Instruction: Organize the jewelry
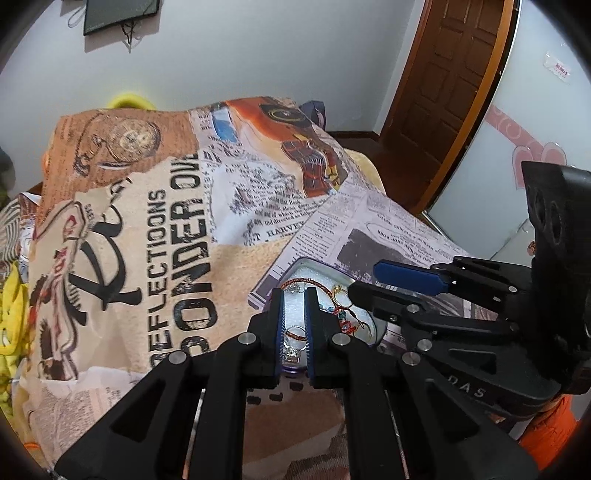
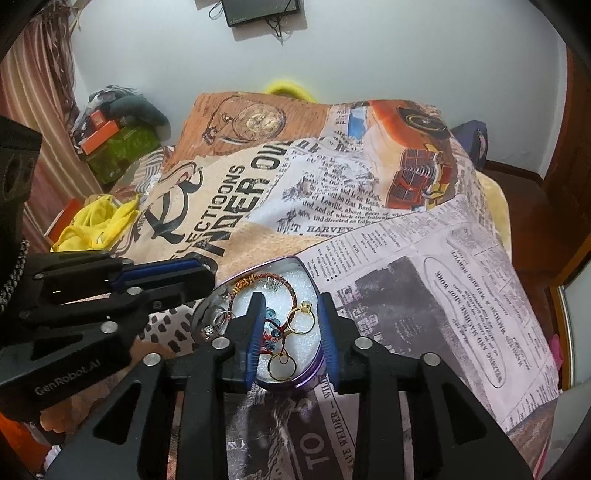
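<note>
A heart-shaped purple tin [image 2: 314, 380] with white foam lining lies on the newspaper-print cloth. It holds a red-gold braided bracelet [image 2: 284, 280], gold hoop earrings [image 2: 282, 365], a gold ring [image 2: 303, 317], beaded pieces and silver rings [image 2: 219, 319]. My right gripper [image 2: 291, 332] is open, its fingers straddling the tin's near half over the jewelry. My left gripper [image 1: 294, 325] hovers over the tin [image 1: 376, 328], jaws narrowly apart around a silver ring with a red band [image 1: 293, 338]; I cannot tell if they grip it. Each gripper shows in the other's view.
The newspaper-print cloth [image 1: 155, 221] covers a raised surface. Yellow fabric [image 2: 96, 225] and green and orange boxes [image 2: 114, 144] lie at the left. A brown door [image 1: 454, 81] stands at the right, and a dark screen [image 2: 260, 11] hangs on the wall.
</note>
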Motion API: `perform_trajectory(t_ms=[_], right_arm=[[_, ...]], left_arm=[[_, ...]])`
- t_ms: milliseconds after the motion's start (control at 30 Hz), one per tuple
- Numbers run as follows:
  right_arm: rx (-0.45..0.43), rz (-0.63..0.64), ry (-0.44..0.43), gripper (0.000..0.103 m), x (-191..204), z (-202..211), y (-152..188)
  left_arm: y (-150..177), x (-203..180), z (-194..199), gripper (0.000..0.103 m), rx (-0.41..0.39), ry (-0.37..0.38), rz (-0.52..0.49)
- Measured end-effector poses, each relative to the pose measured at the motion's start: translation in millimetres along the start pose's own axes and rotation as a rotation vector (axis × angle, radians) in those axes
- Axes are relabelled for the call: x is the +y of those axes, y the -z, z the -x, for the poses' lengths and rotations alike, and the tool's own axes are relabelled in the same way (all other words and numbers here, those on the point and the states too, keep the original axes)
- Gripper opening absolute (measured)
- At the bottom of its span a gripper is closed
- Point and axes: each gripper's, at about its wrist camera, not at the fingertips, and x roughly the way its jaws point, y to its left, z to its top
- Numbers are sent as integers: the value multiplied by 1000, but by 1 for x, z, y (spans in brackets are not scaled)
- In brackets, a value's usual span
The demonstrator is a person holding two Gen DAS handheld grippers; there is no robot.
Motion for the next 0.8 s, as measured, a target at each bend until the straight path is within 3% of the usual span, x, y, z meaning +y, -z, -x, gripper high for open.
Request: perform_trajectory(t_ms=[333, 500, 800], right_arm=[[-155, 17, 50, 27, 16, 72, -9], [-316, 42, 79, 27, 35, 136, -13], [-633, 107, 148, 27, 82, 247, 9]], left_arm=[[-6, -16, 79, 9, -160, -84, -49], [-8, -31, 141, 26, -307, -115, -65], [20, -68, 247, 46, -591, -172, -105]])
